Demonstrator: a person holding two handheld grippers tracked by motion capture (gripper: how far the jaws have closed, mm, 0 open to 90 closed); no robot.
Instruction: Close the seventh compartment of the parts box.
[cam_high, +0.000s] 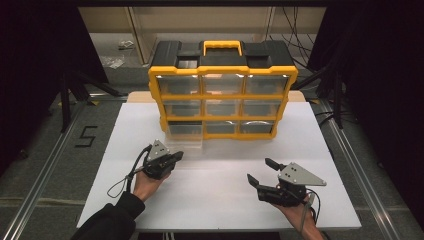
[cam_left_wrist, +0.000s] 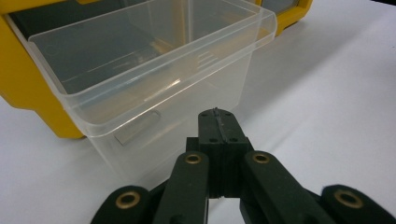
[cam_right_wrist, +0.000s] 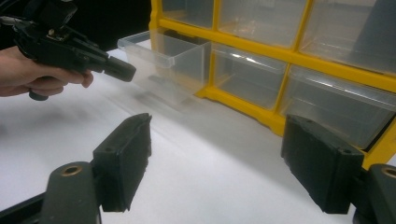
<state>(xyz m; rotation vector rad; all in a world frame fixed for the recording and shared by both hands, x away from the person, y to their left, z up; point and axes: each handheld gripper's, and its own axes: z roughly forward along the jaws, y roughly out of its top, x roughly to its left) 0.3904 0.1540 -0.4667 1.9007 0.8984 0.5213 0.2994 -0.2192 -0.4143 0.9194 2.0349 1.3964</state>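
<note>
I'm holding my black two-jaw left gripper (cam_high: 176, 156) with jaws pressed together, nothing between them; my matching right gripper (cam_high: 260, 171) is resting level, jaws spread wide apart.

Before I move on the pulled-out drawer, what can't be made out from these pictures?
- Clear drawer: what lies on its floor, left gripper view; glare and the see-through plastic blur it.
- Other drawers: contents, high view; too small and reflective.
- Organizer: top and right end, right gripper view; cut off by the frame edge.
- Left gripper: gap to the drawer, high view; too small.
</note>
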